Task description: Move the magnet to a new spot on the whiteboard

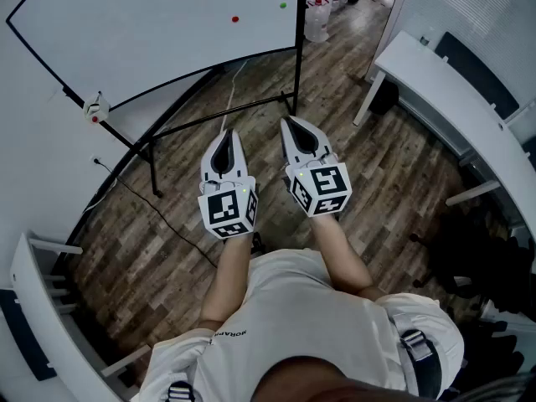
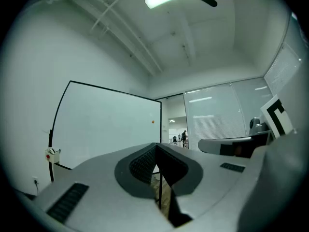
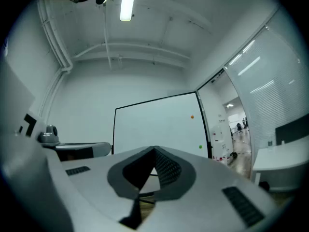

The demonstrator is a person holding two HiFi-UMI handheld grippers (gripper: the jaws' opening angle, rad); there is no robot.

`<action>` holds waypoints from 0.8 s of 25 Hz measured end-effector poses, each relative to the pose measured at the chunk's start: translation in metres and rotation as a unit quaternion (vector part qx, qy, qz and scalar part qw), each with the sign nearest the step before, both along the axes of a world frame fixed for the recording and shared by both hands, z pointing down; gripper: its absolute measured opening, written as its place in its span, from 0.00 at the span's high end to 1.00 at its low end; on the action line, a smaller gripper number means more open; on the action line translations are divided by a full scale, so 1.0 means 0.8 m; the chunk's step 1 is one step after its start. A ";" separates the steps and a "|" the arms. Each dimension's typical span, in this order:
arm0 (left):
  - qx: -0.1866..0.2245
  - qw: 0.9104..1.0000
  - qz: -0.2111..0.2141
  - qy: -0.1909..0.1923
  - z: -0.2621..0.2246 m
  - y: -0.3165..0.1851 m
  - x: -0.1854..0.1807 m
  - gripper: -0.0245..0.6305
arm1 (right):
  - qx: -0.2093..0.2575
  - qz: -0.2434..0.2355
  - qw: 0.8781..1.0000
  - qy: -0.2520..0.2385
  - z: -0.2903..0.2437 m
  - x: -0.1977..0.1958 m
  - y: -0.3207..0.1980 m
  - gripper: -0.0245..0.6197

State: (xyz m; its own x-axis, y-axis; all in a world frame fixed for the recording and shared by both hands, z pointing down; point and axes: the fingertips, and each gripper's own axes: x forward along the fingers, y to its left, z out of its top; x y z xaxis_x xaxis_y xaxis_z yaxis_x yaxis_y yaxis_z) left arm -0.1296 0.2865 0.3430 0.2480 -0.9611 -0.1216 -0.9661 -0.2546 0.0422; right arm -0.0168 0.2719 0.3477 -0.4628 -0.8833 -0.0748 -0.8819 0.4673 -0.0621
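The whiteboard (image 1: 151, 23) stands on a black frame ahead of me. A red magnet (image 1: 234, 18) and a green magnet (image 1: 283, 6) stick near its right edge. Both grippers hover over the wooden floor, short of the board and touching nothing. My left gripper (image 1: 229, 135) is shut and empty, and my right gripper (image 1: 289, 122) beside it is shut and empty as well. In the left gripper view the red magnet (image 2: 152, 121) shows far off above the shut jaws (image 2: 155, 148). The right gripper view holds the red magnet (image 3: 192, 116) and the green magnet (image 3: 200, 147) beyond its jaws (image 3: 154, 152).
A small eraser holder (image 1: 96, 107) hangs on the board's left frame. A white desk (image 1: 452, 99) runs along the right, another white desk (image 1: 33, 308) at the lower left. A black cable (image 1: 159, 216) lies on the floor. Water bottles (image 1: 318, 15) stand past the board's right edge.
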 end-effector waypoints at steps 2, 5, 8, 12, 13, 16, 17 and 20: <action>0.000 1.000 0.001 -0.001 0.000 0.003 0.006 0.96 | 0.000 -0.001 1.000 0.000 0.000 0.002 0.002 0.94; 0.003 1.000 0.002 -0.004 -0.003 0.006 0.016 0.96 | 0.001 -0.002 1.000 0.002 -0.001 0.007 0.003 0.94; 0.006 1.000 0.002 -0.009 -0.007 0.009 0.022 0.96 | 0.000 -0.004 1.000 0.000 -0.001 0.011 0.005 0.94; 0.006 1.000 0.002 -0.016 -0.009 0.012 0.032 0.96 | 0.002 -0.006 1.000 -0.005 -0.003 0.017 0.008 0.94; 0.006 1.000 0.001 -0.018 -0.010 0.013 0.035 0.96 | 0.003 -0.008 1.000 -0.007 -0.003 0.020 0.010 0.94; 0.008 1.000 -0.001 -0.020 -0.011 0.017 0.048 0.96 | 0.000 -0.017 1.000 -0.012 -0.002 0.029 0.012 0.94; 0.008 1.000 -0.003 -0.020 -0.011 0.018 0.053 0.96 | -0.002 -0.020 1.000 -0.013 -0.001 0.033 0.012 0.94; 0.008 1.000 -0.008 -0.020 -0.010 0.019 0.070 0.96 | -0.005 -0.027 1.000 -0.012 0.001 0.048 0.012 0.94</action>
State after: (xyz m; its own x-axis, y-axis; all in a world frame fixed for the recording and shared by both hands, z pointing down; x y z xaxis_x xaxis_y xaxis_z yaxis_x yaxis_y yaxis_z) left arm -0.0732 0.3016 0.3351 0.2369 -0.9633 -0.1264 -0.9711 -0.2386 -0.0012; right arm 0.0218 0.2813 0.3489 -0.5074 -0.8582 -0.0781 -0.8541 0.5129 -0.0865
